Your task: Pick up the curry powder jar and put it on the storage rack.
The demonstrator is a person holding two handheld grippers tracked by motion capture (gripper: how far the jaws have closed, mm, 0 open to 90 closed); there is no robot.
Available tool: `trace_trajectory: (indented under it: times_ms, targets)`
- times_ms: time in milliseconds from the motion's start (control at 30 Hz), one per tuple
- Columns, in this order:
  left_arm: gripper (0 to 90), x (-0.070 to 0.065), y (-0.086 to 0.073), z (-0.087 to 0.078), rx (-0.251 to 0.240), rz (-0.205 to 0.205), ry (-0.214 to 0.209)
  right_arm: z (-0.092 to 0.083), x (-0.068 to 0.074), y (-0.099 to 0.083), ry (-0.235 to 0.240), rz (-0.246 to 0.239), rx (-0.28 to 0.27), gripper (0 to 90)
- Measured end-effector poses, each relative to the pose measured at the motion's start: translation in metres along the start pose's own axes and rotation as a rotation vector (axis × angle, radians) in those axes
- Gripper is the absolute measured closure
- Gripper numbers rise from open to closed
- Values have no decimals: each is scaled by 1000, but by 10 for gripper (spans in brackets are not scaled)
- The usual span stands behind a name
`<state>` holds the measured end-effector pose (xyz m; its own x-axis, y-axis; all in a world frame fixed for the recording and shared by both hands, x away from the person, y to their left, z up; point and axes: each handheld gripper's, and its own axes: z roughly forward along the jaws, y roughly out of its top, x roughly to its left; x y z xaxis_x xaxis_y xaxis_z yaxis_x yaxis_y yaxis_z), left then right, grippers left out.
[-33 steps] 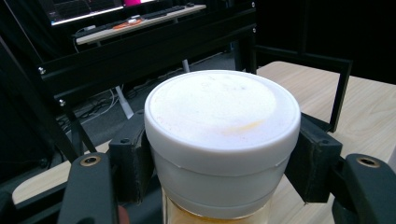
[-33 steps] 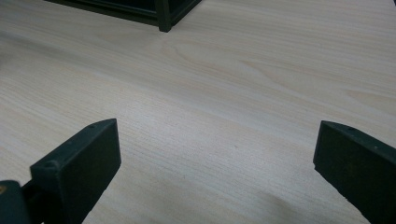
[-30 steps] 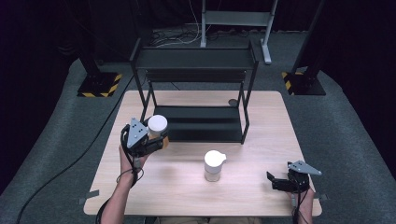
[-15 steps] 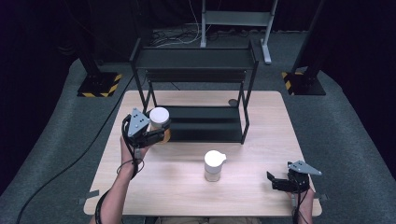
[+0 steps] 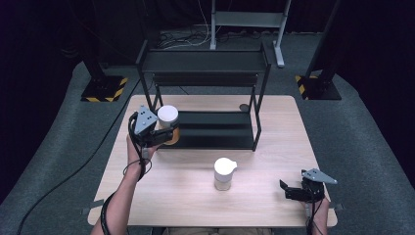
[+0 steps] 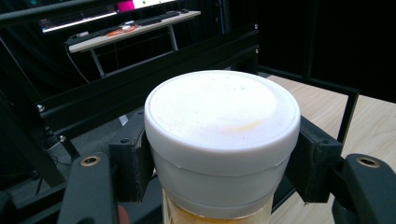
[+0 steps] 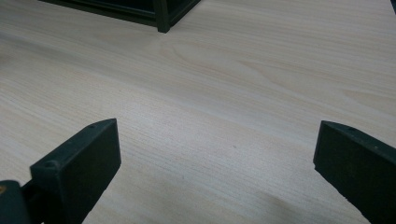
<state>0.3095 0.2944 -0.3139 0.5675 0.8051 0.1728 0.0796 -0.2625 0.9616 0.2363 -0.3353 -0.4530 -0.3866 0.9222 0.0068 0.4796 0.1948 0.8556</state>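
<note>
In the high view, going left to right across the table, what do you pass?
Left claw shut on the white-lidded jar → white-lidded jar standing alone → right claw, open.

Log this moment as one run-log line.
left gripper: shut on white-lidded jar, lifted by rack | right gripper: open, idle over table | second jar: standing mid-table

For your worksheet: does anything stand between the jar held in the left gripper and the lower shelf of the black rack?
Nothing visible does. The jar, clamped in the left gripper, is at the rack's front left post; the lower shelf beside it lies bare.
</note>
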Motion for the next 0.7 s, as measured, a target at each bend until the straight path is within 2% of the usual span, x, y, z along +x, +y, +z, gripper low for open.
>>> trace_trajectory:
  times_ms: [333,700]
  targets:
    - [337,5,14,5,-5,17,-7,0,0,0,3,-1,-1,0]
    - [337,12,26,9,-10,9,-12,0,0,-1,-1,-1,-3,0]
